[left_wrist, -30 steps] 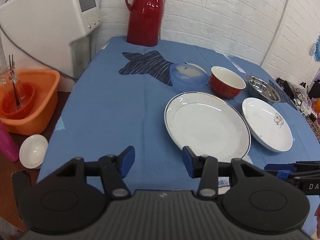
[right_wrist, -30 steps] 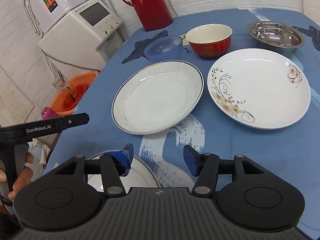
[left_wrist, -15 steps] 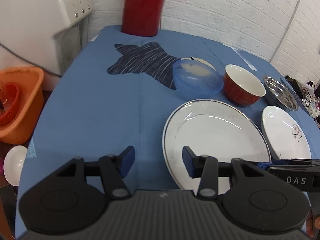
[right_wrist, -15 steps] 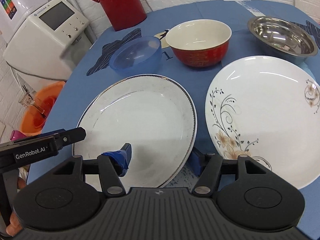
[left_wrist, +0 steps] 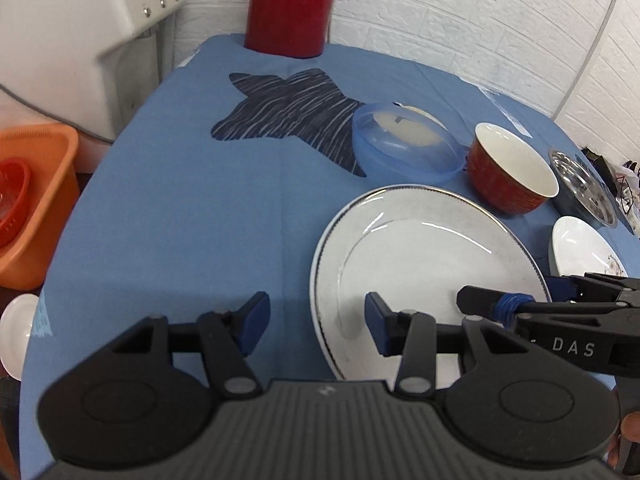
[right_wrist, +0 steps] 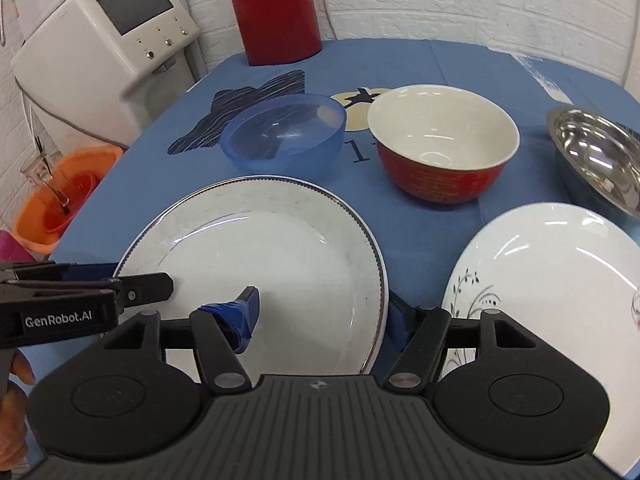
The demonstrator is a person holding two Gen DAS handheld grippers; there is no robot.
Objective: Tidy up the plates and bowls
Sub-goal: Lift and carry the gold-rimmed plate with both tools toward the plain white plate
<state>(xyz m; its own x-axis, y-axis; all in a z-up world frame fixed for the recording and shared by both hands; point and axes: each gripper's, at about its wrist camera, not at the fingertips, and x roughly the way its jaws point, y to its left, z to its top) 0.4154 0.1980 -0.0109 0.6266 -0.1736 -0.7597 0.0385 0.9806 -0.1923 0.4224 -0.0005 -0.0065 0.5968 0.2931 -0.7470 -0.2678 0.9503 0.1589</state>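
Observation:
A large white plate with a silver rim (left_wrist: 432, 264) (right_wrist: 260, 264) lies on the blue cloth. My left gripper (left_wrist: 316, 316) is open and straddles the plate's left rim, one finger over the plate and one over the cloth. My right gripper (right_wrist: 322, 312) is open astride the right rim, its taped finger above the plate and the other outside and lower. A floral plate (right_wrist: 560, 280) sits to the right. Behind stand a blue plastic bowl (right_wrist: 284, 136), a red bowl (right_wrist: 440, 148) and a steel bowl (right_wrist: 596, 152).
A red thermos (right_wrist: 276, 8) stands at the table's far edge. A white appliance (right_wrist: 104, 40) is off the table's left side, with an orange basin (left_wrist: 32, 200) and a small white bowl (left_wrist: 16, 324) lower down there. A white brick wall runs behind.
Both grippers have moved forward and down onto the large plate, from short of it to either side of its rim. Both stayed open.

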